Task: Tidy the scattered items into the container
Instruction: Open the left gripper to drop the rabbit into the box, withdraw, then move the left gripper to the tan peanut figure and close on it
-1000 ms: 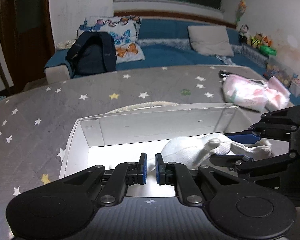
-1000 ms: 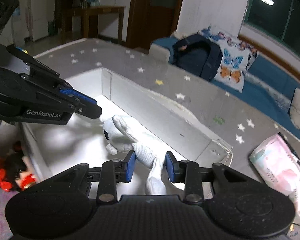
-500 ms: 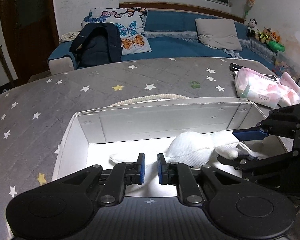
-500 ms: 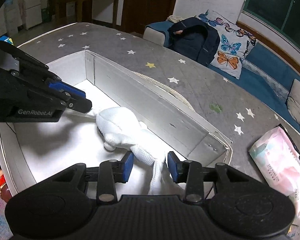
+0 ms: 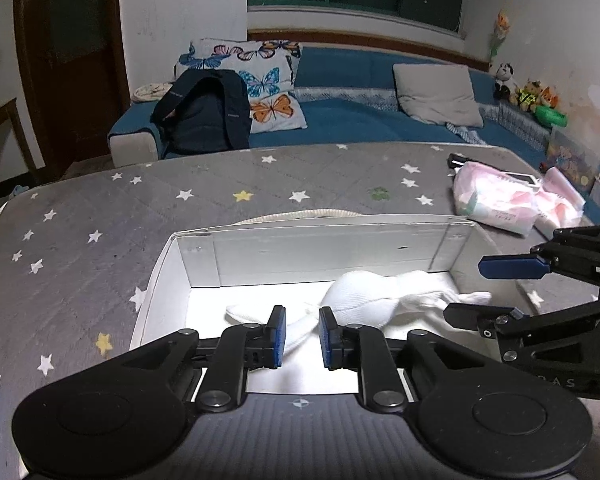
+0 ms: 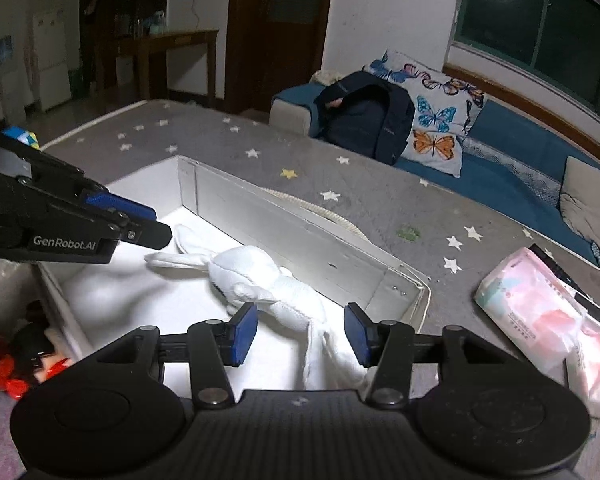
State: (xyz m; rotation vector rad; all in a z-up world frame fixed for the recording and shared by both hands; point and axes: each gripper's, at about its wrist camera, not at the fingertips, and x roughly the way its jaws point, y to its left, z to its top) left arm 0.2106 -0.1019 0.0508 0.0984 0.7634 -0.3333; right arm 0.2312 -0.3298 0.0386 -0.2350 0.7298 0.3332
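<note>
A white plush rabbit (image 6: pixel 260 280) lies inside the white box (image 6: pixel 300 236) on the grey star-patterned bed; it also shows in the left wrist view (image 5: pixel 372 300), in the box (image 5: pixel 320 252). My right gripper (image 6: pixel 300 334) is open above the rabbit's legs, which hang over the box's near edge, and holds nothing. My left gripper (image 5: pixel 302 336) is open over the rabbit's ear and holds nothing. Each gripper shows in the other's view: the right one (image 5: pixel 496 288), the left one (image 6: pixel 140 224).
A pink tissue pack (image 6: pixel 540 312) lies on the bed right of the box, also in the left wrist view (image 5: pixel 508 200). A red toy (image 6: pixel 8 372) lies left of the box. A dark backpack (image 5: pixel 204 112) and cushions are on the blue sofa behind.
My right gripper has opened and let go of the rabbit, which now lies in the box. My left gripper has opened a little and both have drawn back.
</note>
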